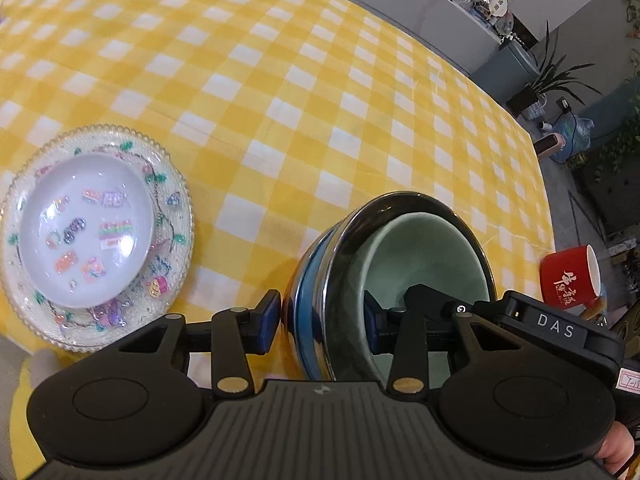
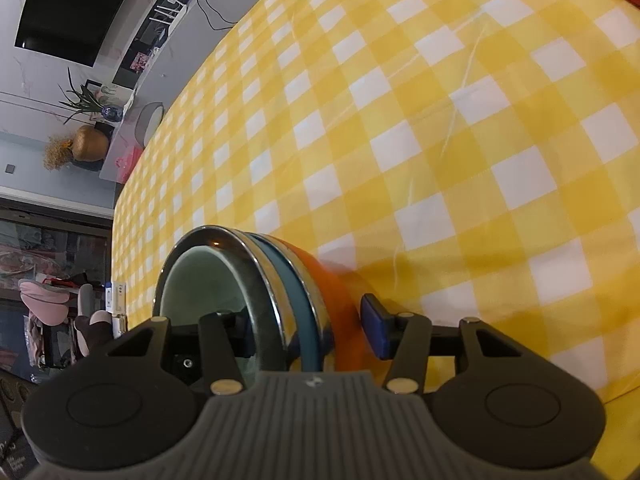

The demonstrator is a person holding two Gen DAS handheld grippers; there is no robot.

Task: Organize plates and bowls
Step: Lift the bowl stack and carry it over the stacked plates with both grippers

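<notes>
A steel bowl with a blue band (image 1: pixel 316 292) holds a pale green bowl (image 1: pixel 428 256) nested inside it. My left gripper (image 1: pixel 320 320) straddles the steel bowl's rim, one finger outside, one inside, with a gap at the outer pad (image 1: pixel 268 316). My right gripper (image 2: pixel 308 328) straddles the opposite rim of the same bowl (image 2: pixel 280 292), its outer pad (image 2: pixel 376 328) standing off the wall. A clear beaded glass plate (image 1: pixel 168 184) with a white decorated dish (image 1: pixel 86 228) on it sits at the left on the yellow checked tablecloth.
A red mug (image 1: pixel 568 276) stands at the table's right edge. The tablecloth (image 1: pixel 280 80) stretches far behind the bowls. Beyond the table edge are a counter, plants and floor clutter.
</notes>
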